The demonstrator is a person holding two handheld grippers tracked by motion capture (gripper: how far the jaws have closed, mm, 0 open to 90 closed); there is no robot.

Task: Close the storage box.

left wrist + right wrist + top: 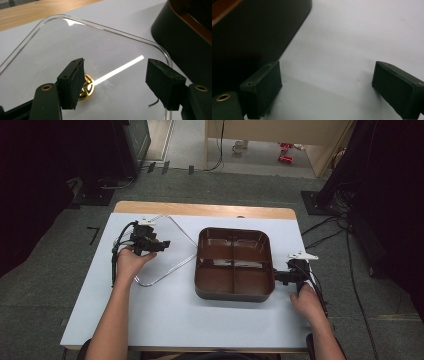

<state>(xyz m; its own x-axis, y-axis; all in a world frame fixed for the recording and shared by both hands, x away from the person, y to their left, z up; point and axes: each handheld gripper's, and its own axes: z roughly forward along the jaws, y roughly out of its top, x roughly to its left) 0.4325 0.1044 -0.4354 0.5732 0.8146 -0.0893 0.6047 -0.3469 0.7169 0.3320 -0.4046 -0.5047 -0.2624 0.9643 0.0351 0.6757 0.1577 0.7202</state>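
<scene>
Hovering at centre-left, the left gripper (162, 244) is held spread over the clear lid (100, 50). At the right, the right gripper (278, 276) is kept spread beside the brown tray (234, 292).

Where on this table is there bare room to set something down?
The widest bare stretch runs along the table's near edge, between the two forearms. A narrower strip lies behind the brown tray, toward the wooden edge. The middle is crowded: clear lid left, tray right, a gripper at each.

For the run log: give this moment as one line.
left gripper: open over clear lid | right gripper: open beside brown tray | nothing held
</scene>
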